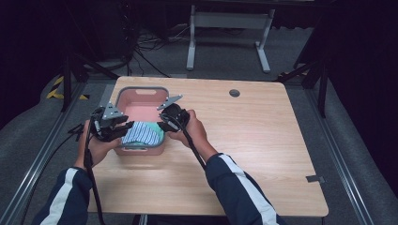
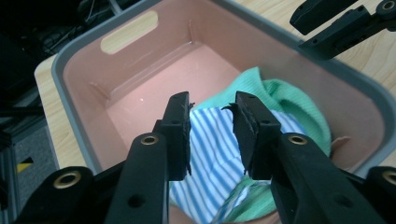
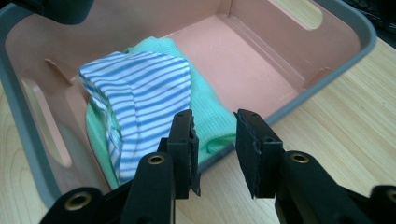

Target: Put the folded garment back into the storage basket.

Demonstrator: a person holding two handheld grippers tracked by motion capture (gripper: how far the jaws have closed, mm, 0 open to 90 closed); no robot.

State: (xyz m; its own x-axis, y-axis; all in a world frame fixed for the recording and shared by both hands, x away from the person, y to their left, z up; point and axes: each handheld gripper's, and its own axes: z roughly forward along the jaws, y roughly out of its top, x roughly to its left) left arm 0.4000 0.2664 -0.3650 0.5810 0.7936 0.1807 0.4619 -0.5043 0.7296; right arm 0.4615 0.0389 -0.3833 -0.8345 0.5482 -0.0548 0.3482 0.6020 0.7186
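Observation:
A pink bin with a grey rim (image 1: 141,89) stands on the left part of the wooden table. In its near end lies a blue-and-white striped cloth (image 1: 143,133) on top of a green cloth (image 1: 156,125). My left gripper (image 1: 123,129) is at the bin's near left corner. In the left gripper view its jaws (image 2: 212,105) stand apart above the striped cloth (image 2: 212,149), not pressing it. My right gripper (image 1: 162,123) is at the bin's right rim. In the right gripper view it (image 3: 214,122) is open over the rim, beside the green cloth (image 3: 159,46) and the striped cloth (image 3: 140,88).
The far half of the bin (image 2: 140,74) shows bare pink floor. The table (image 1: 263,140) stretches wide to the right, with a round cable hole (image 1: 234,93) near its far edge. Cables trail from both grippers off the near left side.

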